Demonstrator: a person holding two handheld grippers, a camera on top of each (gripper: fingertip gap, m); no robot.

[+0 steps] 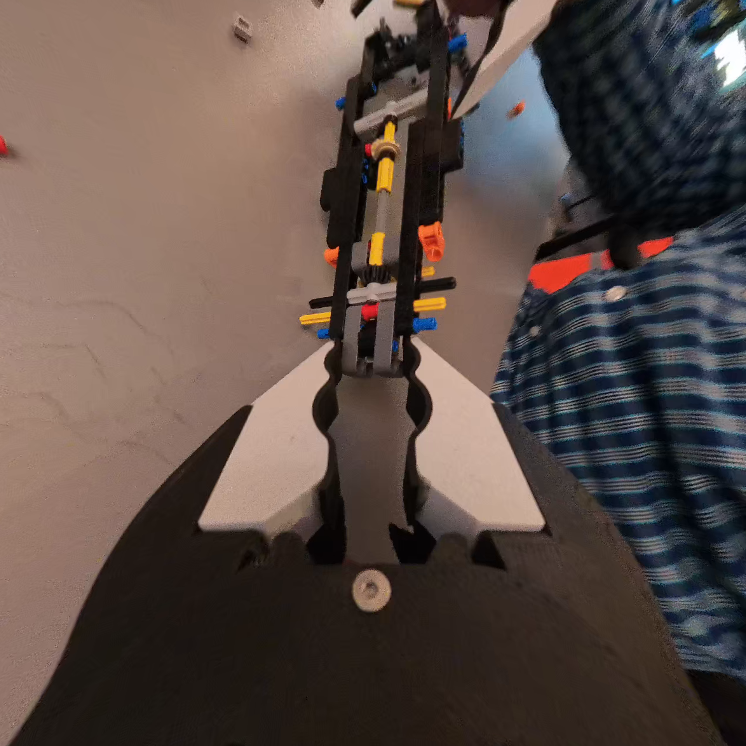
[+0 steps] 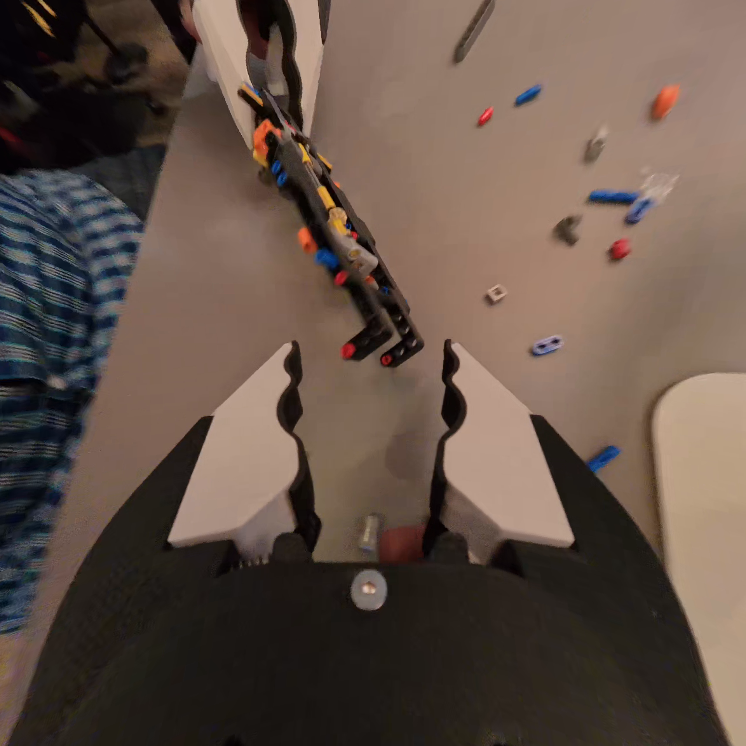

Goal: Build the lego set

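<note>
1. At the near end of the long black lego frame (image 1: 383,226), the left gripper (image 1: 372,355) pinches the two grey beams that stick out of it, fingers pressed in against them.
2. The frame reaches away from that gripper over the beige table (image 1: 141,282), with a yellow and grey rod (image 1: 381,193) running down its middle and orange, blue and red pins along its sides.
3. In the right wrist view, the right gripper (image 2: 369,347) points forward over the table, its fingers spread with nothing between them, near the frame's far end (image 2: 383,347) but apart from it.
4. Loose pieces lie scattered to the right: a blue pin (image 2: 527,95), a red pin (image 2: 485,116), an orange piece (image 2: 665,101), a small grey block (image 2: 495,294).
5. A striped blue sleeve (image 2: 48,282) shows at the left edge.
</note>
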